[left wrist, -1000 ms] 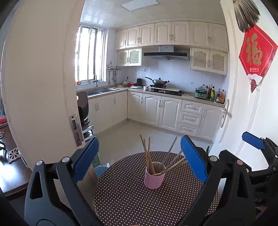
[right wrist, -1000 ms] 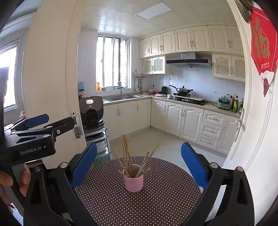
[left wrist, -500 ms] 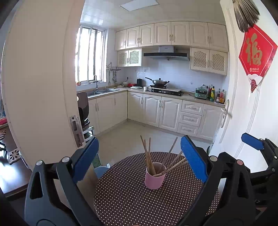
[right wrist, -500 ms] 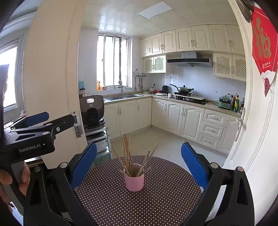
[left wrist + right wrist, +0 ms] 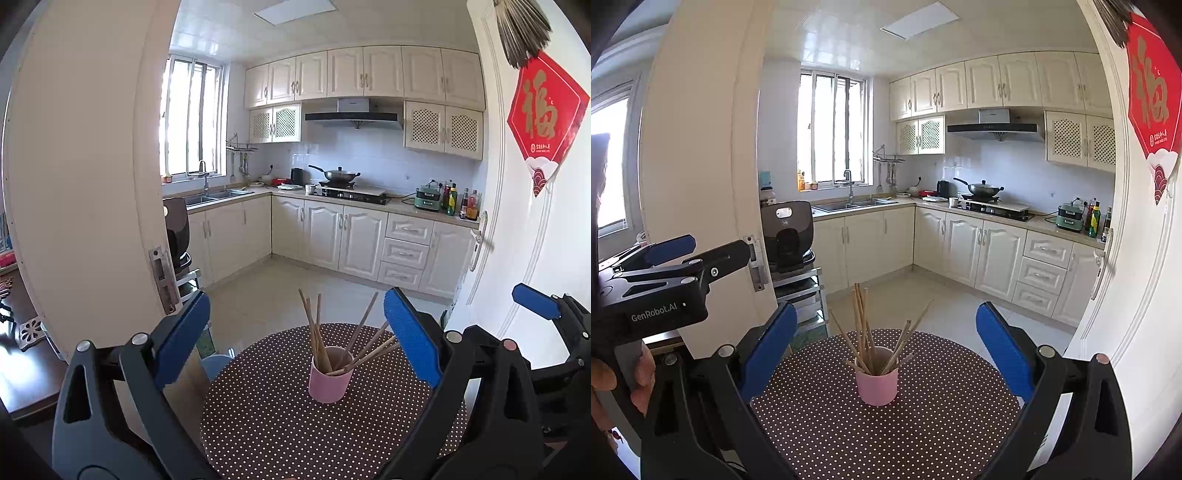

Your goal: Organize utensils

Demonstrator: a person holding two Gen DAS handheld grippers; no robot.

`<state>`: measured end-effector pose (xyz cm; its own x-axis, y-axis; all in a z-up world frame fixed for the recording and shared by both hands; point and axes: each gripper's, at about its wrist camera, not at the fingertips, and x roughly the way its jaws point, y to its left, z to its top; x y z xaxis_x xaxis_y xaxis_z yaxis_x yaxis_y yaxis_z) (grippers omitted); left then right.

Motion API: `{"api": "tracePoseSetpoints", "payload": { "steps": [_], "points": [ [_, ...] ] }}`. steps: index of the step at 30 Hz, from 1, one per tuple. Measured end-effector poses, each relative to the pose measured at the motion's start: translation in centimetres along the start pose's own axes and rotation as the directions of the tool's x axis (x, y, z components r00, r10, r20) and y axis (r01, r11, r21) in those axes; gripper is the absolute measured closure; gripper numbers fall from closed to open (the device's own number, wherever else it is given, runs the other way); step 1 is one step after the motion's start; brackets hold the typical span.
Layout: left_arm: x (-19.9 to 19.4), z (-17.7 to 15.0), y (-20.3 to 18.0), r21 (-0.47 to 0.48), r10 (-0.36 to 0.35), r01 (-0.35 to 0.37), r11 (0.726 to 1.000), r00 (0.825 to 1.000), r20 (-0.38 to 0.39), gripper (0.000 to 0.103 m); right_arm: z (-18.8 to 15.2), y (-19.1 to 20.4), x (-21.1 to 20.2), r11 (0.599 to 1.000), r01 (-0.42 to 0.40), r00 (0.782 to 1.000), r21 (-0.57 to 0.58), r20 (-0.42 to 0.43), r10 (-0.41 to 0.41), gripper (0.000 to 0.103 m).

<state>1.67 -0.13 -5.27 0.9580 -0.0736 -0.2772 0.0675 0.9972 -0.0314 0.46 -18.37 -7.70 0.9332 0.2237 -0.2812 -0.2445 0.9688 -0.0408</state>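
A pink cup (image 5: 330,380) stands upright on a round brown table with white dots (image 5: 266,424). Several wooden chopsticks (image 5: 314,328) stand in it, fanned out. The cup also shows in the right wrist view (image 5: 877,384) with the chopsticks (image 5: 862,325). My left gripper (image 5: 297,336) is open and empty, held back from the cup and above the table. My right gripper (image 5: 886,345) is open and empty, also held back from the cup. The right gripper's body shows at the right of the left wrist view (image 5: 554,332), the left gripper's body at the left of the right wrist view (image 5: 665,288).
A white door frame (image 5: 92,184) stands close on the left and a white door (image 5: 535,240) on the right. Behind the table lies a kitchen with cream cabinets (image 5: 332,236). A dark wooden table (image 5: 14,354) is at far left. A black appliance (image 5: 788,232) sits on a rack.
Both grippers have hardly moved. The cup and chopsticks stand as before.
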Motion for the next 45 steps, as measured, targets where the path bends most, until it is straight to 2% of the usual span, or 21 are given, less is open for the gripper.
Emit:
{"api": "tracePoseSetpoints", "payload": {
  "steps": [45],
  "points": [
    [0.19, 0.40, 0.27, 0.009, -0.003, 0.003, 1.000, 1.000, 0.008, 0.010, -0.12, -0.21, 0.20, 1.000, -0.008, 1.000, -0.002, -0.016, 0.008, 0.009]
  ]
}}
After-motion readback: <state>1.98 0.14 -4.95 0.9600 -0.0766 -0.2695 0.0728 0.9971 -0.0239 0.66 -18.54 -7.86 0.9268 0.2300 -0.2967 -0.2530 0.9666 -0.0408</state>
